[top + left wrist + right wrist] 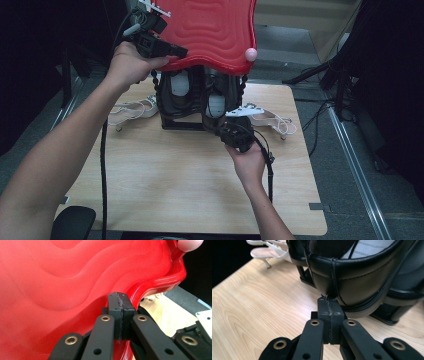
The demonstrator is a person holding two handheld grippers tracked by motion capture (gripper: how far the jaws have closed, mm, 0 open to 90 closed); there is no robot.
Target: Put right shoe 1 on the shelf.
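Lid up, shoe pinched

My left gripper (176, 51) clamps the red lid (210, 27) at eleven o'clock; my right gripper (226, 127) clamps the black shoe (352, 282) at centre.

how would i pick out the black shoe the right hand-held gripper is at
Start at the wooden table and find the black rack under the raised red lid. The black shoe sits on the rack's right side, heel toward the right hand-held gripper. It is dark leather with stitching, unlike the pale sandals flanking the rack.
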